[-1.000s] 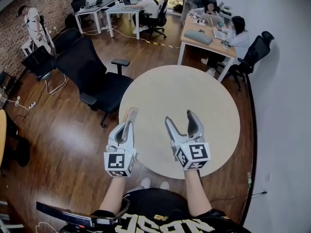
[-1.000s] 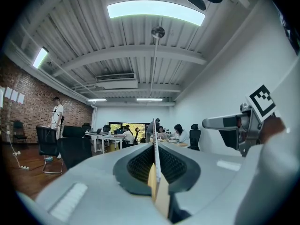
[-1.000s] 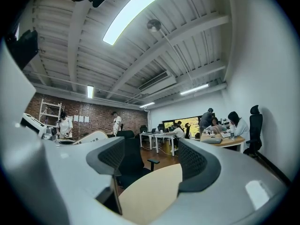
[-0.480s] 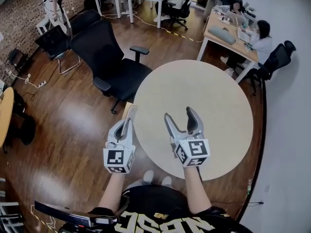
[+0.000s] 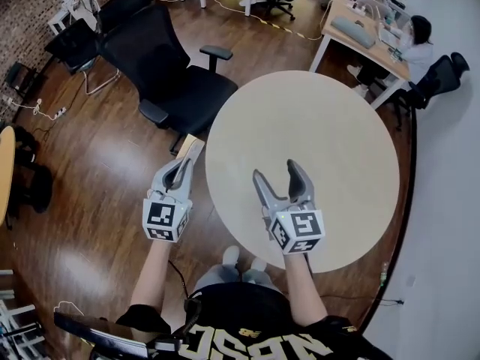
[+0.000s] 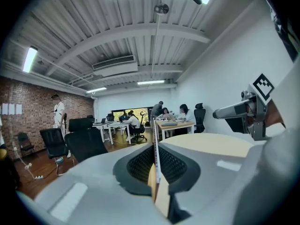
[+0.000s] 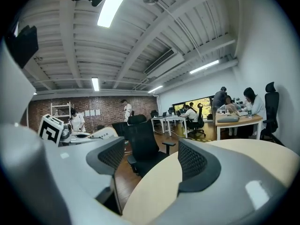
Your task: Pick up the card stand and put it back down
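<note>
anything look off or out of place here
Only one thing: the card stand is not on the round table. It is pinched edge-on in the shut left gripper, out over the wooden floor beside the table's edge. The right gripper is open and empty.

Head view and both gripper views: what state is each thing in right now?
Left gripper: shut on the card stand, just off the table's left edge.
Card stand: clamped edge-on between the left gripper's pads, not resting on the table.
Right gripper: open, nothing between its pads, over the table.
Table: nothing resting on it.
Office chair: unoccupied, beside the table.
</note>
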Available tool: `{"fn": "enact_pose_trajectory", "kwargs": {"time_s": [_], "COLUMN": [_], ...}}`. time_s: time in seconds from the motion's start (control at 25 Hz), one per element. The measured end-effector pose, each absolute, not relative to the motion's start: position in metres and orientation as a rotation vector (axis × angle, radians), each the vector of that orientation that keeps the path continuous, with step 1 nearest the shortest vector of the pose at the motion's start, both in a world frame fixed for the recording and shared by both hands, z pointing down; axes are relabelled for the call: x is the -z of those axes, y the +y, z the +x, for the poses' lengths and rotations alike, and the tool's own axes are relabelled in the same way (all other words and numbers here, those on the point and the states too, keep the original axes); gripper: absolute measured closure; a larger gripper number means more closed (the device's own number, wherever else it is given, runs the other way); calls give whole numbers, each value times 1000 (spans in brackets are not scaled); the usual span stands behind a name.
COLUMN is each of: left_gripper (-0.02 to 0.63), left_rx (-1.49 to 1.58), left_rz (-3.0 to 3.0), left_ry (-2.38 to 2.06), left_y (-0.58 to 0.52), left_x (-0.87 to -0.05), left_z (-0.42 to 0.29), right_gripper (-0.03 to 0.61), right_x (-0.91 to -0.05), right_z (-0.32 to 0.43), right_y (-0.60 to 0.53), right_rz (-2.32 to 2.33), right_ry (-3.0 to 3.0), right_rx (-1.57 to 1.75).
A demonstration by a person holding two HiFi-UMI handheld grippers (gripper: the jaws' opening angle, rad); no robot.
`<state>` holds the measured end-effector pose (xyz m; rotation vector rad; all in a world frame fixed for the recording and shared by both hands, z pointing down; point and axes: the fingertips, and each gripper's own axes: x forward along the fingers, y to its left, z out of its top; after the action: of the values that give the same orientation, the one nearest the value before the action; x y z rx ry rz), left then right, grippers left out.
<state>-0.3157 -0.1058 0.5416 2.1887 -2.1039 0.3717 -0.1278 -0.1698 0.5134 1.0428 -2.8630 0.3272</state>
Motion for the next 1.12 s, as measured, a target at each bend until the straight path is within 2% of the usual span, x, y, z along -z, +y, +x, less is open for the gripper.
{"fn": "enact_pose_trajectory", "kwargs": {"time_s": [0.32, 0.6, 1.12], "left_gripper": [595, 594, 595], "left_rx": [-548, -603, -400], "left_rz": [2340, 2384, 2570], "left_ry": [-1898, -1708, -1011], "left_y": [-175, -231, -277], "left_x": [-567, -630, -758], "left_z": [-341, -352, -266], "right_gripper": [218, 216, 216], "right_x": [-557, -610, -669], "right_z": [-134, -128, -95], "right_y": [-193, -199, -188], "right_rz": [1077, 1099, 1141], "right_ry": [-2774, -2688, -2551], "right_rx": [-441, -509, -606]}}
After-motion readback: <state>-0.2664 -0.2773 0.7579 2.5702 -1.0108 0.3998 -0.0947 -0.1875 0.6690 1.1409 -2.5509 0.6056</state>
